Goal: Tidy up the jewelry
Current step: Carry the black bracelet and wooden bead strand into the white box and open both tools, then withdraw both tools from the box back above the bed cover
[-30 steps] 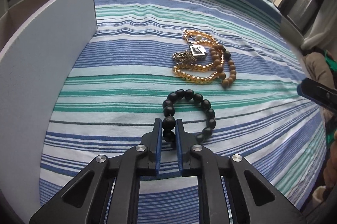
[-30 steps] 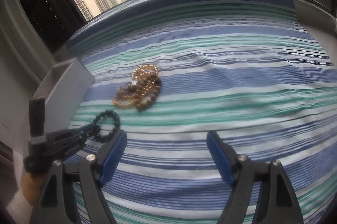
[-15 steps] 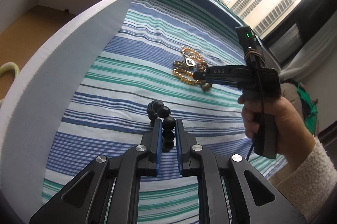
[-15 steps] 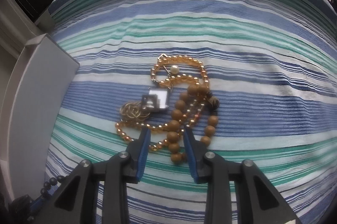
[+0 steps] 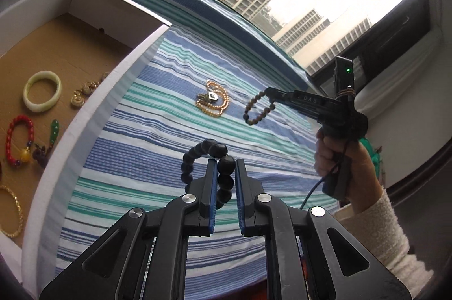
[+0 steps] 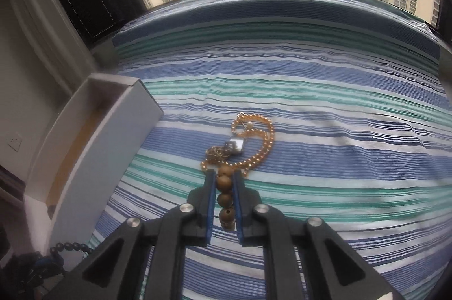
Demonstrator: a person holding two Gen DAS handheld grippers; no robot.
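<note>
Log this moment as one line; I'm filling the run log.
left gripper: shut on black bead bracelet, lifted | right gripper: shut on brown bead bracelet, lifted | amber bead pile: on striped cloth

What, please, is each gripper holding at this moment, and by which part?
Left gripper: black round-bead bracelet, pinched across its strand. Right gripper: brown wooden-bead bracelet, likewise across its strand.

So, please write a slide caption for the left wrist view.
Left hand-held gripper lifts black bead bracelet beside jewelry box.
</note>
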